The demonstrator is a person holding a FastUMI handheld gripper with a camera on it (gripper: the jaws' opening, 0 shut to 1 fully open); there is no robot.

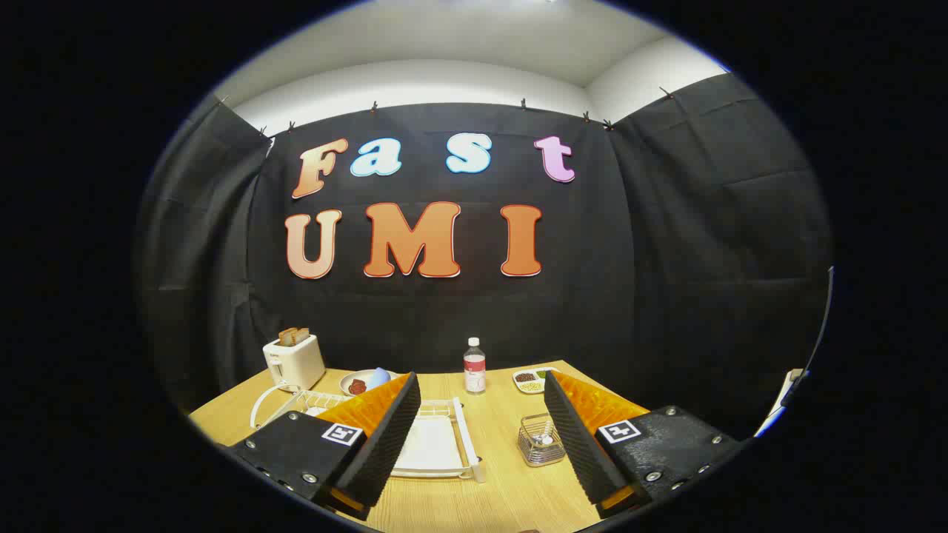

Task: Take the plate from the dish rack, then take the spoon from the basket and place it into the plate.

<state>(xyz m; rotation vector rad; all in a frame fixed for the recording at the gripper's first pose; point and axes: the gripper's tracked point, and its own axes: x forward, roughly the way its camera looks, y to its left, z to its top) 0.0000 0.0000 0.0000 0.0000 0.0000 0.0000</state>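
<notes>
The plate (pixel 428 446) lies in the white dish rack (pixel 468 444) on the surface (pixel 503 496), just ahead of the fingers and toward the left one. We judge the first step not yet begun. The gripper (pixel 481 500) hangs wide open, empty; next it must descend onto the plate's rim. The spoon (pixel 546 437) waits in the wire basket (pixel 540 442) beside the rack.

Dish rack (pixel 463 433) and plate (pixel 432 444) partly behind one of the fingers (pixel 385 437).
</notes>
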